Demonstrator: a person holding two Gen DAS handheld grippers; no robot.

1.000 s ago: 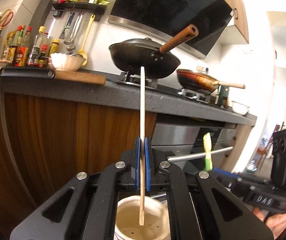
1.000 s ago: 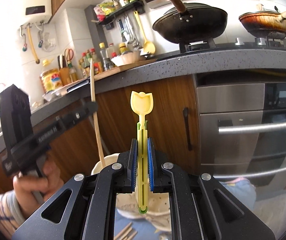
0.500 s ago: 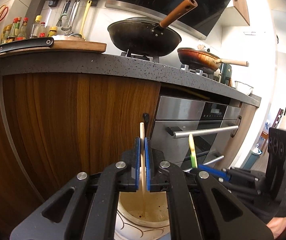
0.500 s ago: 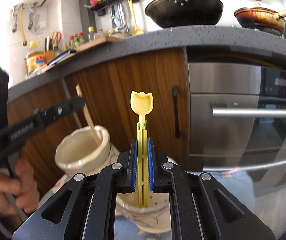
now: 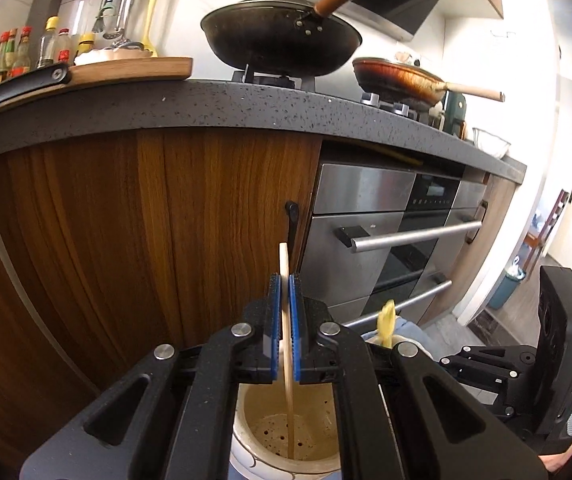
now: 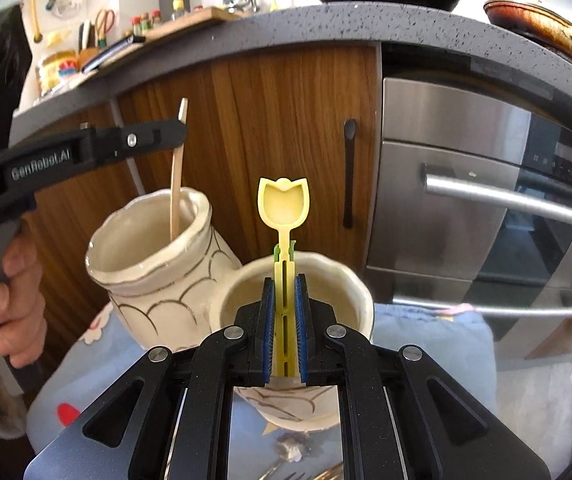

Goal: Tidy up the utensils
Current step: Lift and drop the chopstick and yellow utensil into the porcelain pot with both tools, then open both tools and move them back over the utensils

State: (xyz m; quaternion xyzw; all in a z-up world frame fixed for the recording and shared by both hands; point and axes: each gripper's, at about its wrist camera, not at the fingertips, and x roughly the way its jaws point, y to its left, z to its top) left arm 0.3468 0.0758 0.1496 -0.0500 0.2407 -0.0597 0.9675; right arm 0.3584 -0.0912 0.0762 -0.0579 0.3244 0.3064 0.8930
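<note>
Left wrist: left claw (image 5: 285, 328) clamps a thin wooden stick (image 5: 286, 344); right claw (image 6: 284, 328) pinches a slotted yellow plastic spoon (image 6: 284, 208)

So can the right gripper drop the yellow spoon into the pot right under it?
Probably yes. The right gripper holds the yellow spoon upright over the nearer pot, whose mouth looks open, with nothing blocking it.

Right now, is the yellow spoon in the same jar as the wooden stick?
No, the yellow spoon stands over the nearer jar, the wooden stick in the other.
</note>
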